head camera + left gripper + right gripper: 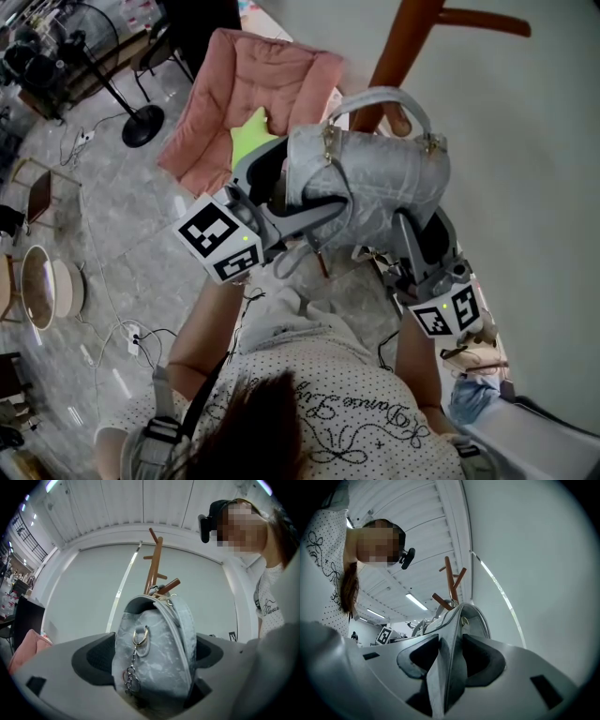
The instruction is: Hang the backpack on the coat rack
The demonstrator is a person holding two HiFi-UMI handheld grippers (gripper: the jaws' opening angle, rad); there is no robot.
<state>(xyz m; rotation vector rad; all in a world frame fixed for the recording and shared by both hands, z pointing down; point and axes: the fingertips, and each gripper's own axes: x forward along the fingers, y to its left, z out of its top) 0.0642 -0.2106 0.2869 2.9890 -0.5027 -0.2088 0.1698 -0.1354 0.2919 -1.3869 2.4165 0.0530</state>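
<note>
Backpack (375, 178) clamped in fingers (93, 656) of left gripper (154, 658) and right gripper (450, 656), beside coat rack (403, 47); shirt (347, 412) script illegible.

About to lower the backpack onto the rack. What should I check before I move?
1. Left gripper clamped on backpack: ok.
2. Right gripper clamped on backpack: ok.
3. Handle standing up, loop open: ok.
4. Handle level with a peg of the rack: ok; in the head view the peg's tip shows inside the loop.
5. Loop really over the peg: cannot tell.
6. Rack's foot steady: cannot tell, out of view.
</note>
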